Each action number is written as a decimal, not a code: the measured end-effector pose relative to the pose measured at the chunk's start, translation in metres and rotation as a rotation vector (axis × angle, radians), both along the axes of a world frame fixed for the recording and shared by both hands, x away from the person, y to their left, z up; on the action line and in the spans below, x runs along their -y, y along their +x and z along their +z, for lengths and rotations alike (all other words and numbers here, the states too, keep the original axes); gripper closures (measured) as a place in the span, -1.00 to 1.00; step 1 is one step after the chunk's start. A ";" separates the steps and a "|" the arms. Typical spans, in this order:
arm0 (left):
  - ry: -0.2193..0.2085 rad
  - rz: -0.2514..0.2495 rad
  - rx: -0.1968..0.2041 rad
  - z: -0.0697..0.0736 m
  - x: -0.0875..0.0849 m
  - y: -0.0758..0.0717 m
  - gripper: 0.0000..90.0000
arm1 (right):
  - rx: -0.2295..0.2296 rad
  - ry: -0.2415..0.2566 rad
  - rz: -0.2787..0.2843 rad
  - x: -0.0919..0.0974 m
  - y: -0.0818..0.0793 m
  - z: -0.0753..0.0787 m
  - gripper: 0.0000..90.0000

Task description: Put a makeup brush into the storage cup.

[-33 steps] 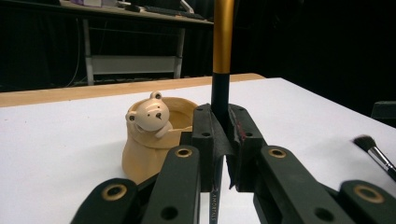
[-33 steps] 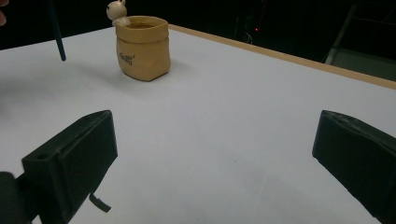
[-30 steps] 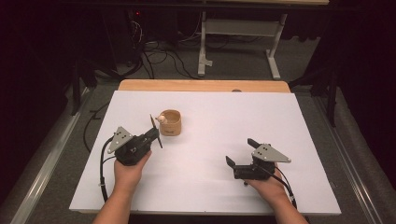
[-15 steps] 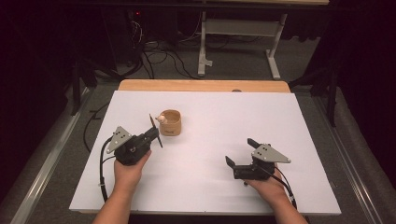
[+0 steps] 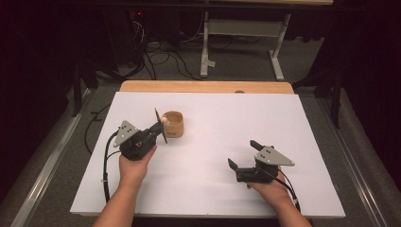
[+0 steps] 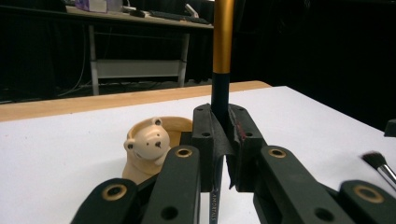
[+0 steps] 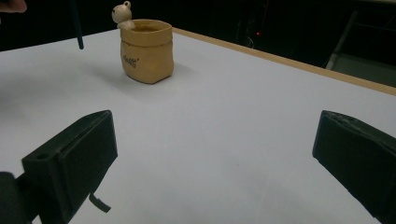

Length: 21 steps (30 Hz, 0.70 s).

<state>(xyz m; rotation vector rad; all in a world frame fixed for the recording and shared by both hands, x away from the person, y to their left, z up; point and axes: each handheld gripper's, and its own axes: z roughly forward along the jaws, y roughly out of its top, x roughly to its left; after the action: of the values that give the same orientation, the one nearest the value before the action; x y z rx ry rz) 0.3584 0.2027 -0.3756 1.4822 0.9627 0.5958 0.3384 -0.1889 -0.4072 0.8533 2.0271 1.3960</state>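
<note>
A slim makeup brush, with a dark handle and a gold metal band, stands nearly upright, pinched between the pressed-together jaws of the left gripper. In the high view the brush reads as a thin dark stick, held just beside a small tan pot and tilted a little. The pot is shaped like a crumpled paper bag, with a little cream bear figure peeking over its rim. In the left gripper view the pot sits directly beyond the jaws, very close. Its inside appears empty, as far as can be seen.

The likely job is to stand the brush in the pot. Judged from this, the brush is already picked up and brought next to the pot, but it is not yet inside: lifting over the rim, lowering and letting go remain.

At the right edge of the left gripper view, a second brush with dark bristles and a silver ferrule lies on the white table, probably waiting its turn.

The right gripper rests on the table well apart from the pot, its jaws spread wide and holding nothing.
</note>
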 end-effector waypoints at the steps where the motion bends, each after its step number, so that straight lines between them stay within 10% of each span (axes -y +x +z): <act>1: -0.001 0.001 -0.001 0.001 0.000 0.001 0.84 | -0.008 0.004 -0.004 0.000 0.000 0.000 -0.98; 21: -0.009 0.028 -0.002 0.013 0.009 0.029 0.84 | 0.009 0.009 0.000 0.001 -0.001 0.001 -0.98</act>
<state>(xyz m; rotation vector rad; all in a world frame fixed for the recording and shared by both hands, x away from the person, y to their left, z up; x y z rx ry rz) 0.3874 0.1934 -0.3630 1.4637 0.9875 0.6093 0.3377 -0.1896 -0.4058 0.8500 2.0155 1.4072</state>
